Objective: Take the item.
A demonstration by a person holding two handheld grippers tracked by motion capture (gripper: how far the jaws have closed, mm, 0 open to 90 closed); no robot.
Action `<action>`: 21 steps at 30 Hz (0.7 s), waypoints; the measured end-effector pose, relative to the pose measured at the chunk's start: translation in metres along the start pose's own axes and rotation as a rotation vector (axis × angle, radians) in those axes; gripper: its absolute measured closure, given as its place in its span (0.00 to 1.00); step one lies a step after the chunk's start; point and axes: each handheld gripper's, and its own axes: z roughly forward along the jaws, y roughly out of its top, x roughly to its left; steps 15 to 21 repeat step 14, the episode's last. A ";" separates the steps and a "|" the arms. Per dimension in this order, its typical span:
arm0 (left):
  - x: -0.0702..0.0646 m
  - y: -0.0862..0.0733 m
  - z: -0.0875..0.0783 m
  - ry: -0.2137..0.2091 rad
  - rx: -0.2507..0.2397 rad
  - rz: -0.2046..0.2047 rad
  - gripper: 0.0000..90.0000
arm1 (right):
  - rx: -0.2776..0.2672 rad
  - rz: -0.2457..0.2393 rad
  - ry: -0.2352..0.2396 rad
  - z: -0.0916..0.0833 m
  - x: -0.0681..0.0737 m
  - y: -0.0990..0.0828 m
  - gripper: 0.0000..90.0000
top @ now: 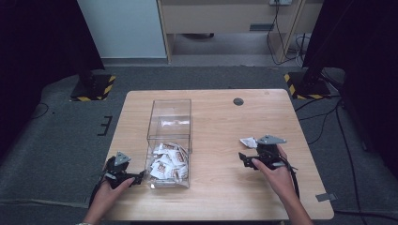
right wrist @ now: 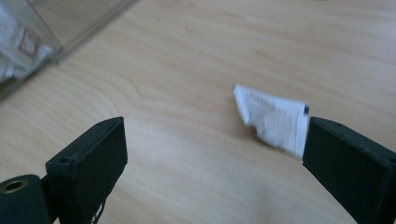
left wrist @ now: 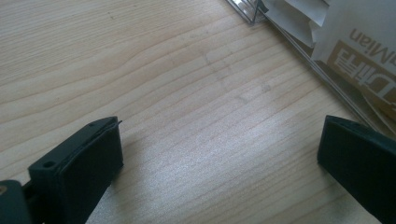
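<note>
A clear plastic box (top: pixel 170 123) stands on the wooden table (top: pixel 220 117), its near end heaped with white and tan sachets (top: pixel 166 161). In the left gripper view the box wall (left wrist: pixel 299 49) and a printed sachet (left wrist: pixel 359 51) fill the top right. My left gripper (top: pixel 138 178) rests open just left of the box's near corner, nothing between its jaws (left wrist: pixel 219 163). A single white sachet (top: pixel 248 141) lies loose on the table at the right. My right gripper (top: pixel 244 158) is open close beside it; in the right gripper view the sachet (right wrist: pixel 273 119) lies just ahead, near the right jaw.
A round dark grommet (top: pixel 238 101) sits in the tabletop at the back. Black stands with yellow-striped bases (top: pixel 94 86) flank the table on a grey carpet. Cables (top: pixel 338 117) trail on the floor at the right. The box corner (right wrist: pixel 28 42) shows at the upper left of the right gripper view.
</note>
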 end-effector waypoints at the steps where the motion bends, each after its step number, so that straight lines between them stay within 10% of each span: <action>1: 0.000 0.000 0.000 0.000 0.000 0.000 0.00 | 0.007 0.003 0.000 -0.001 0.001 -0.006 0.08; 21: 0.000 0.000 0.000 0.000 0.000 0.000 0.00 | 0.096 -0.022 -0.030 0.012 0.005 -0.041 0.07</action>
